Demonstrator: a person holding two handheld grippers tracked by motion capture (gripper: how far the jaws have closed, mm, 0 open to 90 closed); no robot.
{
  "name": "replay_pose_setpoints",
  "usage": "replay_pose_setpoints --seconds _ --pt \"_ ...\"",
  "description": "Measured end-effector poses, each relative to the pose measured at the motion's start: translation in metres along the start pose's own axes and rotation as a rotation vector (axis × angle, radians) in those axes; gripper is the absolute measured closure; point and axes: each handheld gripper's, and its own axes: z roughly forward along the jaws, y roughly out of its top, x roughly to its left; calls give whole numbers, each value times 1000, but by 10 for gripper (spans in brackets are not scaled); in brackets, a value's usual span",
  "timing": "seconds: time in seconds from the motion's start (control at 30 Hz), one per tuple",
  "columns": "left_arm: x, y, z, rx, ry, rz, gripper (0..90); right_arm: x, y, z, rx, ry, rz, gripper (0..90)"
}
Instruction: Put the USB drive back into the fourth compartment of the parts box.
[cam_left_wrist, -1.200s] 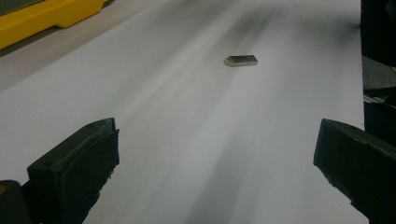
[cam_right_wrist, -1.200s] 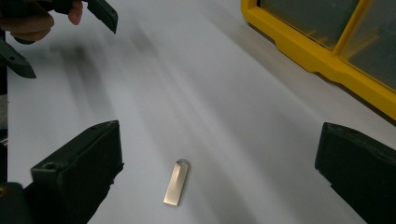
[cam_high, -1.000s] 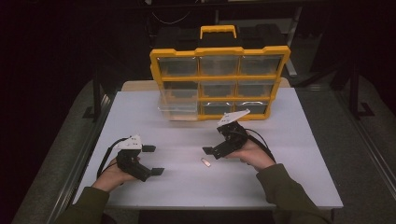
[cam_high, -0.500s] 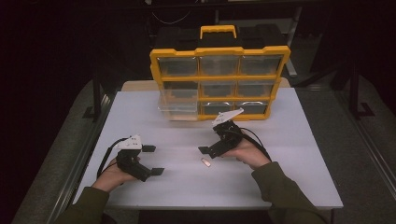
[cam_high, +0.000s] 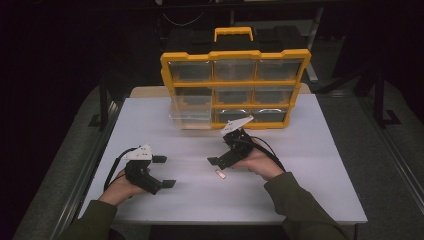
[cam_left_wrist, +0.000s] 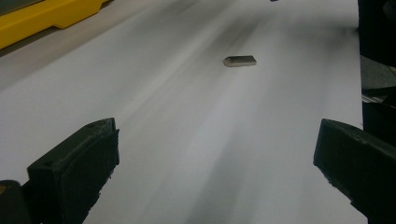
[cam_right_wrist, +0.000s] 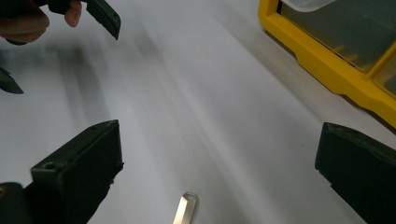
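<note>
The right claw (cam_high: 216, 161) is wide open and empty, tilted down above the small metal plate (cam_high: 220, 174) at its 6 o'clock on the counter (cam_high: 300, 165), probably to grasp it. The left claw (cam_high: 164, 171) rests open, holding nothing.

Over the last second the right gripper (cam_high: 216, 161) has travelled from a position just in front of the yellow organizer (cam_high: 235, 89) toward the near edge of the table (cam_high: 310, 200) and slightly toward its left edge. Its spread jaws now stand directly over the small metal piece (cam_high: 220, 174), closer than before.
</note>
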Motion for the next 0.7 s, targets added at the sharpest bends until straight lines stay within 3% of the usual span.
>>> replay_pose_setpoints --seconds 0.7 --pt "-1 -1 0 -2 9 8 0 6 -8 6 43 4 -26 2"
